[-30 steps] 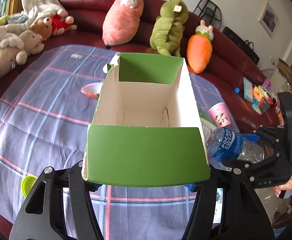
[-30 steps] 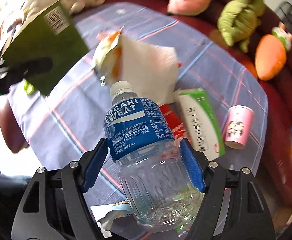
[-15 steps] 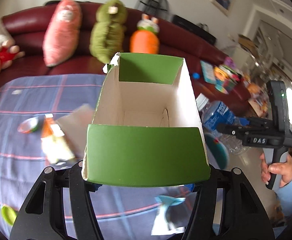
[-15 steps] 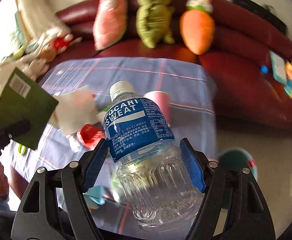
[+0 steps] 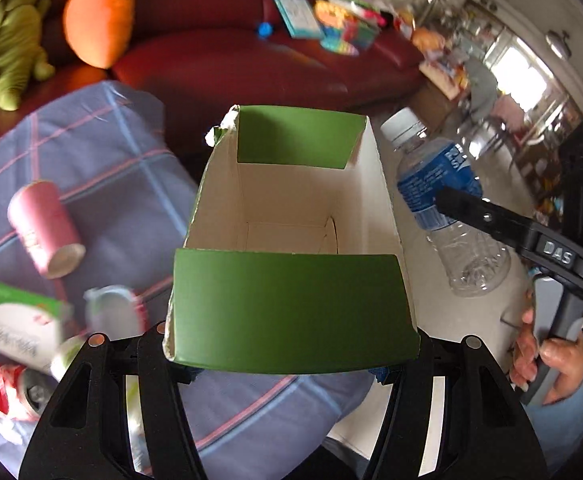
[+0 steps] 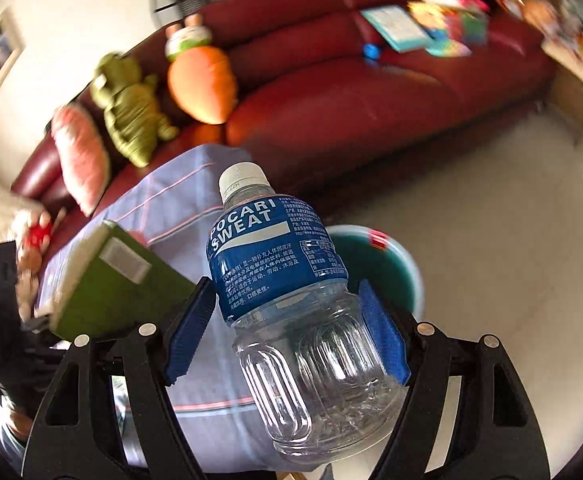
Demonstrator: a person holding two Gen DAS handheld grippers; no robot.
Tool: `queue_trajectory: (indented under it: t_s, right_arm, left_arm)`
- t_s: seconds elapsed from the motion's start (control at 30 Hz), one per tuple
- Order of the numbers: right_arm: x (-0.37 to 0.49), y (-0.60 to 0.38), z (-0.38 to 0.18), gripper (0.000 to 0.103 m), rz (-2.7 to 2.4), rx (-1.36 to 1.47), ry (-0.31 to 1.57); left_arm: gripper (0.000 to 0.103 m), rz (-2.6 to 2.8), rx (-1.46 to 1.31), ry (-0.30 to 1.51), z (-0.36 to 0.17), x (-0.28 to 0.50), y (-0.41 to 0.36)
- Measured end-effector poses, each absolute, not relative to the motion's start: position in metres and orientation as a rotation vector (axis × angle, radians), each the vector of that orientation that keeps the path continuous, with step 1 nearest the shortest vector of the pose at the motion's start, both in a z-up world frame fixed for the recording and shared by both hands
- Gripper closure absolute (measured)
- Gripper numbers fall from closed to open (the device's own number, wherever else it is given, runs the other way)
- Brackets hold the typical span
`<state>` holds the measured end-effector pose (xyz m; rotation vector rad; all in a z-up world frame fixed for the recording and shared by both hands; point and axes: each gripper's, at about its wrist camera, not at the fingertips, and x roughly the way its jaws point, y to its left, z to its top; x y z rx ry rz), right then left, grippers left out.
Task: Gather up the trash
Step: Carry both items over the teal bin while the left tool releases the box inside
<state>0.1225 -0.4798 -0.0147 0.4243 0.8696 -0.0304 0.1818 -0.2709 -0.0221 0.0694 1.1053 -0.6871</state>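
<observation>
The left hand-held gripper (image 5: 291, 364) is clenched on the near end of an open green carton (image 5: 291, 240), whose white inside faces the camera and shows nothing in it. The right hand-held gripper (image 6: 287, 332) grasps a clear plastic bottle (image 6: 291, 300) with a blue label and white cap, its blue pads (image 6: 383, 332) pressed against the bottle's sides; the bottle is held in the air, tilted a little left, above the pale floor (image 6: 511, 220). Just behind it on the floor stands a round bin (image 6: 395, 264) with a green inside. In the left wrist view the same bottle (image 5: 443, 200) hangs just right of the carton, apart from it. On the tabletop (image 5: 91, 160), under a blue plaid cloth, a pink paper cup (image 5: 45, 232) lies on its side to the left, with a green-and-white box (image 5: 15, 320) and a red can (image 5: 7, 392) nearer. A red sofa (image 6: 371, 92) runs along the far side, carrying a carrot plush (image 6: 201, 84) and a green plush (image 6: 131, 108).
</observation>
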Motion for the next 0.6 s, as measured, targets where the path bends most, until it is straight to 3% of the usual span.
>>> queue_trajectory:
  t_s: [0.3, 0.47, 0.6]
  right_arm:
    - [0.132, -0.531, -0.078, 0.032, -0.077, 0.563, 0.947]
    - [0.145, -0.539, -0.099, 0.032, -0.068, 0.59, 0.987]
    - [0.153, -0.541, -0.111, 0.032, -0.059, 0.599, 1.014]
  left_arm:
    - [0.038, -0.636, 0.185, 1.265, -0.092, 0.226, -0.371]
    - [0.026, -0.594, 0.198, 1.274, -0.106, 0.23, -0.379]
    - [0.026, -0.572, 0.185, 1.285, -0.117, 0.237, -0.371]
